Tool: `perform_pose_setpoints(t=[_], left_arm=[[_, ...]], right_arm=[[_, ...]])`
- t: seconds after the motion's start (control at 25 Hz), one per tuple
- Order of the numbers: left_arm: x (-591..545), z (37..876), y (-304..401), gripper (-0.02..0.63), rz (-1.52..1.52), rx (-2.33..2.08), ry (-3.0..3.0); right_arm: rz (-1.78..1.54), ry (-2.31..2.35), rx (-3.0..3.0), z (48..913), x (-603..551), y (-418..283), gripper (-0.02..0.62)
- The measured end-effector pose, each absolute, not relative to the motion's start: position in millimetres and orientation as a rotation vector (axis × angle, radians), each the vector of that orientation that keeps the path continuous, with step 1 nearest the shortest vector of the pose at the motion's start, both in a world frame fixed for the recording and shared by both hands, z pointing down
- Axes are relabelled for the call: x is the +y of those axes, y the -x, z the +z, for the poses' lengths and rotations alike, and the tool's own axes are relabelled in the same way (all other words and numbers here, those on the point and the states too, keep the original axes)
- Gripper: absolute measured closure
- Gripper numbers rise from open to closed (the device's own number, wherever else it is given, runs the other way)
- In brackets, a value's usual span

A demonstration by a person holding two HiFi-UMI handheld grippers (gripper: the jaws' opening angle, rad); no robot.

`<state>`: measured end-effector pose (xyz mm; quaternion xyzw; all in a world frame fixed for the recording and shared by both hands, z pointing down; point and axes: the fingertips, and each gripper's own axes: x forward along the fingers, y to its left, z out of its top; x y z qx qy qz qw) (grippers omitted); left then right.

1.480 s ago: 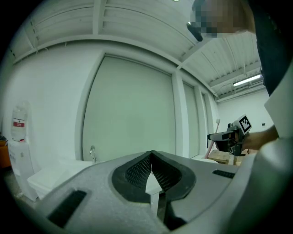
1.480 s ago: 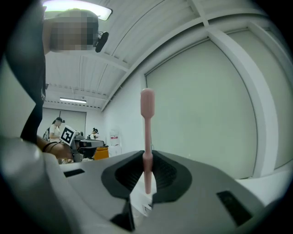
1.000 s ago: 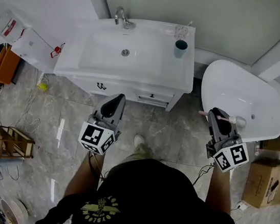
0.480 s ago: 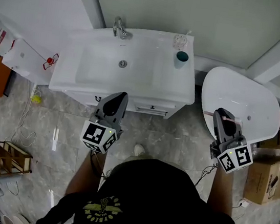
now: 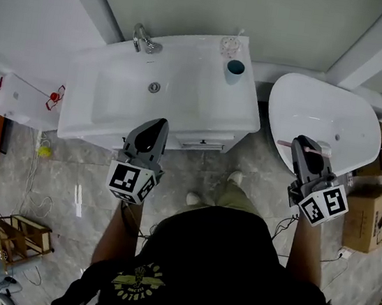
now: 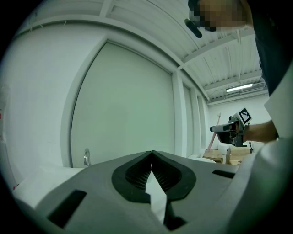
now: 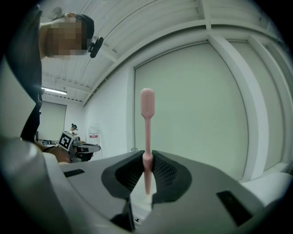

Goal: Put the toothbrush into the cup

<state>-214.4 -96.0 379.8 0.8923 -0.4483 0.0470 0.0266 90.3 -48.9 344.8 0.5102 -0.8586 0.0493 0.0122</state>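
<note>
White sink vanity (image 5: 184, 101) against pale green wall panel (image 5: 219, 4). Grey tile floor (image 5: 53, 178) in front of it. White tub (image 5: 323, 117) to its right, cardboard boxes (image 5: 364, 222) beyond. Wooden rack (image 5: 14, 233) lower left.

From your head camera, the right tool (image 5: 304, 142) covers most of the toothbrush (image 5: 320, 152); only its pink ends stick out on either side. The small clear thing (image 5: 228, 46) beside the cup (image 5: 235, 70) is too small to name. The cardboard boxes (image 5: 371, 223) run off the right edge. In the left gripper view, your left tool (image 6: 151, 153) hides most of the counter (image 6: 39, 176) below the tap (image 6: 86, 157).
</note>
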Motion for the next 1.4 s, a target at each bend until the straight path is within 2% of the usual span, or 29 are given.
perform_pose_setpoints(t=[0.32, 0.88, 1.4], left_arm=[[-127, 371, 212, 0.595, 0.120, -1.477, -2.738], [-207, 383, 166, 0.595, 0.131, -1.464, -2.691], [-282, 399, 110, 0.595, 0.163, -1.482, -2.656]], right_arm=[[0.140, -1.582, -2.715, 347, -91, -105, 0.546], [0.199, -1.463, -2.771, 359, -183, -123, 0.546], [0.244, -1.431, -2.772, 371, -258, -181, 0.546]])
